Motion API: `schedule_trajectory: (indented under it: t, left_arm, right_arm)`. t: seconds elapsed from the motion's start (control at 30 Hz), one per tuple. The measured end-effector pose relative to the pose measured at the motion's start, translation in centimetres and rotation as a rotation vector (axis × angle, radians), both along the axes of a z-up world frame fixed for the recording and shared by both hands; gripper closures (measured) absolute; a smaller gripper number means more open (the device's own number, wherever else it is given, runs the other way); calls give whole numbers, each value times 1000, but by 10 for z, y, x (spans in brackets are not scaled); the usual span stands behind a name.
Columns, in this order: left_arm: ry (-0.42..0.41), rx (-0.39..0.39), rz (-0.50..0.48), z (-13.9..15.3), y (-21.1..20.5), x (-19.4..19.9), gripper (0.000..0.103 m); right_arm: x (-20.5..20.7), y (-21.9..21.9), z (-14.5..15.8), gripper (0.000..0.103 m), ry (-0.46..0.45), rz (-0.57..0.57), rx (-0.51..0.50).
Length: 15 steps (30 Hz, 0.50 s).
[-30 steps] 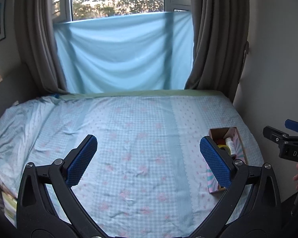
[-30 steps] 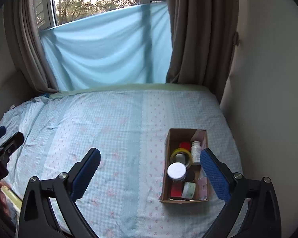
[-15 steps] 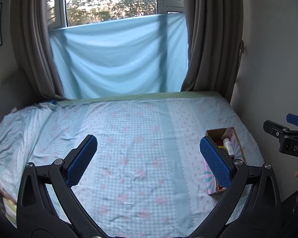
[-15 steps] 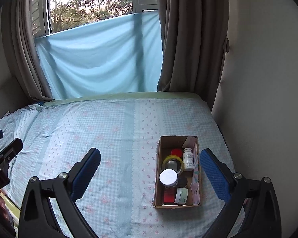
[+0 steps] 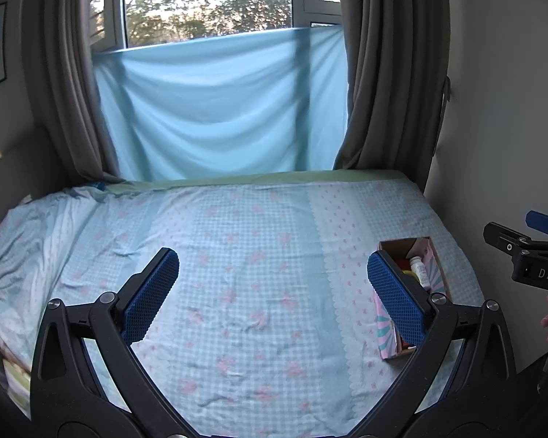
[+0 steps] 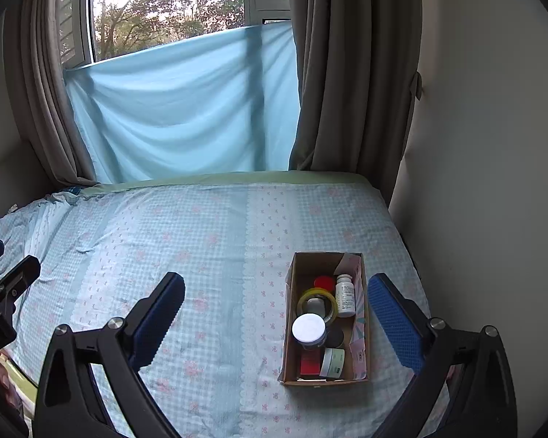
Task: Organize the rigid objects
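Note:
An open cardboard box (image 6: 289, 303) lies on the bed near its right front corner. It holds several rigid objects: a white pill bottle (image 6: 345, 295), a yellow tape roll (image 6: 317, 298), a red lid (image 6: 324, 281), a white-lidded jar (image 6: 308, 329) and a small green-labelled jar (image 6: 332, 362). My right gripper (image 6: 276, 304) is open and empty, raised above the bed, with the box between its fingers in view. My left gripper (image 5: 274, 281) is open and empty over the bed's middle. The box (image 5: 433, 255) shows partly behind its right finger.
The bed (image 5: 244, 248) has a blue checked sheet with pink flowers. A wall (image 6: 475, 146) runs along its right side. Curtains (image 5: 387, 73) and a hanging blue cloth (image 5: 219, 109) stand behind the bed. The right gripper shows at the right edge of the left wrist view (image 5: 526, 252).
Both grippers have drawn back and risen, so the bed and box appear farther away and the window shows more. Both stay open and empty.

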<state>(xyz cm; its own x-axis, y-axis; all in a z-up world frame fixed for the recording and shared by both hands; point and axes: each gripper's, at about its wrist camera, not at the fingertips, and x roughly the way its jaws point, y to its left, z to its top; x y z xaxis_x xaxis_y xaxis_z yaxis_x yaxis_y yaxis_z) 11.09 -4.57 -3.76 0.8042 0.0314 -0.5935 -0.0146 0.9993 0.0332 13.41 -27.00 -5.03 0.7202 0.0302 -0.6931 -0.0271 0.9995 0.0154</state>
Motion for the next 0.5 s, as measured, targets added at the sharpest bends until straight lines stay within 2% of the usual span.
schedule_trajectory:
  t: [0.5]
  left_arm:
    - [-7, -2, 15, 1, 3, -3, 0]
  right_arm:
    - [0, 1, 0, 3, -1, -1, 0]
